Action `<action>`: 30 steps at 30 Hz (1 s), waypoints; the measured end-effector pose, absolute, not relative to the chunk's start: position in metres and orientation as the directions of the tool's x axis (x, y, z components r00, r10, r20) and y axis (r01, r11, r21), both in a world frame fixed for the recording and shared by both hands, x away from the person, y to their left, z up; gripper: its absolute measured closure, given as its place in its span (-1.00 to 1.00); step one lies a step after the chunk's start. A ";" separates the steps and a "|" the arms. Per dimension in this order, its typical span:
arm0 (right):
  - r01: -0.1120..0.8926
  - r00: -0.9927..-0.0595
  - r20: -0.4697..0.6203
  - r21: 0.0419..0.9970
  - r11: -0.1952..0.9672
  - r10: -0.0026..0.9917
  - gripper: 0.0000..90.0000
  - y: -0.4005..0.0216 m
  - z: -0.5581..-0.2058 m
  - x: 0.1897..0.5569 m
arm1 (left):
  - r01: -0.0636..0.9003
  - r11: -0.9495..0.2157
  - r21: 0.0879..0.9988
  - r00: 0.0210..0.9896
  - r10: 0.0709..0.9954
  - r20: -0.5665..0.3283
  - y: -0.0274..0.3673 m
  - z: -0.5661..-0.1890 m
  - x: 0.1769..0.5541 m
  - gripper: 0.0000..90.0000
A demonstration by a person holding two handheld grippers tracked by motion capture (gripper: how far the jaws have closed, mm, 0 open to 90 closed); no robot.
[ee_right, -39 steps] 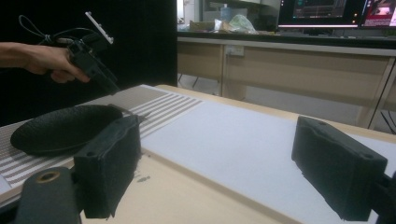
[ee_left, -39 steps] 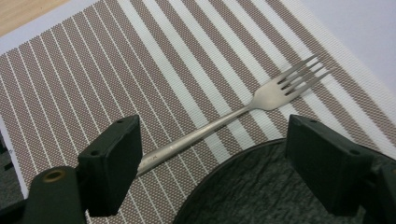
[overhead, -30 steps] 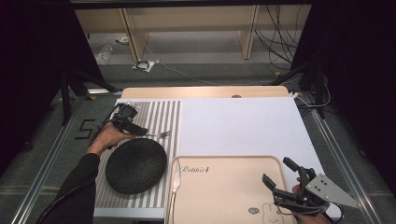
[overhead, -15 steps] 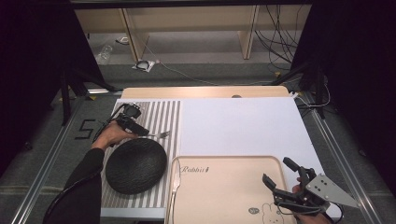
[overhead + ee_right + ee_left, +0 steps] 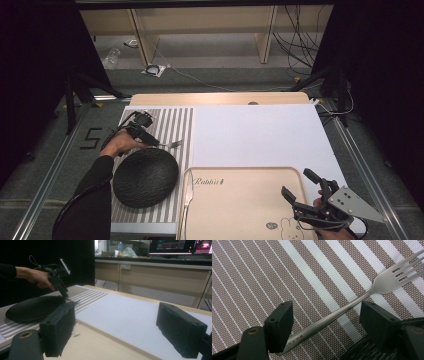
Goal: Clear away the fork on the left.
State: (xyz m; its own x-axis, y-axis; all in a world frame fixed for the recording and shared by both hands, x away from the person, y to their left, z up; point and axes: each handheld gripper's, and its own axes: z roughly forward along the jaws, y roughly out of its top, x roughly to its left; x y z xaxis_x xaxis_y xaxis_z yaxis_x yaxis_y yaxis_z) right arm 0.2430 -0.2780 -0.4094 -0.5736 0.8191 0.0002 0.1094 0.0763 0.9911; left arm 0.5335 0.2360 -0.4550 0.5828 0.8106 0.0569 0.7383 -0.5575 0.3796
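A steel fork (image 5: 352, 303) lies on the striped placemat (image 5: 175, 122), just beyond a black plate (image 5: 145, 177). My left gripper (image 5: 156, 142) is lowered over the fork's handle, which runs between its two jaws (image 5: 327, 315). The jaws have just been closing, but the pads still stand clear of the handle on both sides. The black plate's rim (image 5: 362, 351) shows beside the right-hand jaw. My right gripper (image 5: 299, 184) hovers open over the near right corner of the beige tray (image 5: 240, 200), nothing between its pads (image 5: 120, 327).
A knife (image 5: 187, 200) lies along the tray's left edge. A white mat (image 5: 255, 135) covers the table's middle and right. From the right gripper view the left hand and its gripper (image 5: 58, 281) stand beyond the plate (image 5: 32, 307).
My left gripper has sunk a little toward the fork on the placemat and its jaws look narrower. The right gripper has stayed where it was.
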 end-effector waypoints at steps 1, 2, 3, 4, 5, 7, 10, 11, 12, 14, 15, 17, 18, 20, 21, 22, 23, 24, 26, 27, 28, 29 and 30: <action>0.109 -0.574 0.000 0.991 0.077 0.819 -0.63 -0.278 -0.409 0.243 | 0.739 -0.560 0.374 0.584 0.810 0.059 0.236 -0.456 0.534 -0.37; 0.110 -0.574 -0.001 0.991 0.078 0.819 -0.63 -0.278 -0.409 0.243 | 0.741 -0.560 0.371 0.584 0.810 0.055 0.236 -0.456 0.534 -0.35; 0.109 -0.574 -0.001 0.991 0.077 0.819 -0.63 -0.278 -0.410 0.243 | 0.741 -0.561 0.370 0.585 0.809 0.055 0.237 -0.457 0.534 -0.34; 0.112 -0.574 0.000 0.991 0.078 0.819 -0.63 -0.278 -0.409 0.243 | 0.741 -0.562 0.368 0.585 0.809 0.057 0.237 -0.457 0.535 -0.32; 0.114 -0.574 0.001 0.990 0.078 0.819 -0.63 -0.278 -0.409 0.243 | 0.741 -0.563 0.367 0.586 0.808 0.057 0.237 -0.457 0.535 -0.30; 0.110 -0.575 -0.002 0.991 0.079 0.818 -0.63 -0.278 -0.409 0.242 | 0.736 -0.569 0.368 0.590 0.805 0.064 0.238 -0.458 0.536 -0.26; 0.110 -0.574 -0.004 0.991 0.082 0.819 -0.63 -0.278 -0.410 0.243 | 0.717 -0.605 0.346 0.622 0.780 0.074 0.237 -0.460 0.535 -0.20; 0.108 -0.574 -0.005 0.991 0.082 0.819 -0.63 -0.278 -0.410 0.243 | 0.715 -0.607 0.347 0.626 0.777 0.069 0.237 -0.460 0.535 -0.19; 0.105 -0.574 -0.006 0.991 0.081 0.819 -0.63 -0.278 -0.410 0.243 | 0.713 -0.609 0.347 0.629 0.775 0.068 0.237 -0.460 0.535 -0.17; 0.107 -0.575 -0.005 0.991 0.081 0.818 -0.63 -0.277 -0.410 0.243 | 0.706 -0.623 0.336 0.638 0.766 0.081 0.237 -0.460 0.535 -0.14; 0.106 -0.575 -0.005 0.991 0.081 0.818 -0.63 -0.277 -0.410 0.243 | 0.706 -0.627 0.329 0.640 0.764 0.080 0.238 -0.461 0.536 -0.13; 0.112 -0.575 -0.001 0.991 0.080 0.818 -0.63 -0.278 -0.410 0.243 | 0.702 -0.637 0.318 0.649 0.756 0.084 0.238 -0.461 0.537 -0.10; 0.113 -0.575 0.000 0.990 0.080 0.818 -0.63 -0.278 -0.410 0.243 | 0.698 -0.643 0.314 0.654 0.751 0.085 0.237 -0.462 0.538 -0.08; 0.113 -0.575 0.000 0.991 0.079 0.818 -0.63 -0.278 -0.410 0.243 | 0.697 -0.645 0.314 0.660 0.748 0.073 0.237 -0.462 0.538 -0.07; 0.113 -0.576 0.001 0.990 0.079 0.818 -0.63 -0.277 -0.410 0.243 | 0.696 -0.646 0.313 0.662 0.747 0.071 0.237 -0.462 0.539 -0.06; 0.114 -0.576 0.000 0.990 0.080 0.818 -0.63 -0.277 -0.410 0.243 | 0.690 -0.653 0.312 0.668 0.741 0.071 0.237 -0.462 0.539 -0.06; 0.113 -0.576 0.000 0.990 0.080 0.818 -0.63 -0.277 -0.410 0.243 | 0.684 -0.660 0.310 0.675 0.734 0.073 0.237 -0.461 0.540 -0.03; 0.113 -0.576 0.000 0.990 0.080 0.818 -0.63 -0.277 -0.410 0.243 | 0.681 -0.664 0.309 0.680 0.730 0.069 0.236 -0.461 0.540 -0.01; 0.114 -0.577 0.002 0.990 0.079 0.817 -0.63 -0.277 -0.410 0.243 | 0.673 -0.677 0.299 0.693 0.718 0.068 0.236 -0.461 0.540 0.00; 0.115 -0.576 0.001 0.990 0.079 0.818 -0.63 -0.277 -0.410 0.243 | 0.673 -0.677 0.297 0.693 0.718 0.067 0.235 -0.461 0.541 0.01; 0.115 -0.576 0.001 0.990 0.080 0.817 -0.63 -0.277 -0.411 0.243 | 0.669 -0.682 0.294 0.698 0.713 0.066 0.234 -0.461 0.541 0.01; 0.115 -0.576 0.001 0.990 0.080 0.817 -0.63 -0.277 -0.410 0.243 | 0.664 -0.688 0.293 0.704 0.707 0.065 0.233 -0.461 0.541 0.02; 0.115 -0.576 0.001 0.990 0.081 0.817 -0.63 -0.277 -0.411 0.243 | 0.658 -0.694 0.293 0.710 0.701 0.066 0.232 -0.461 0.541 0.03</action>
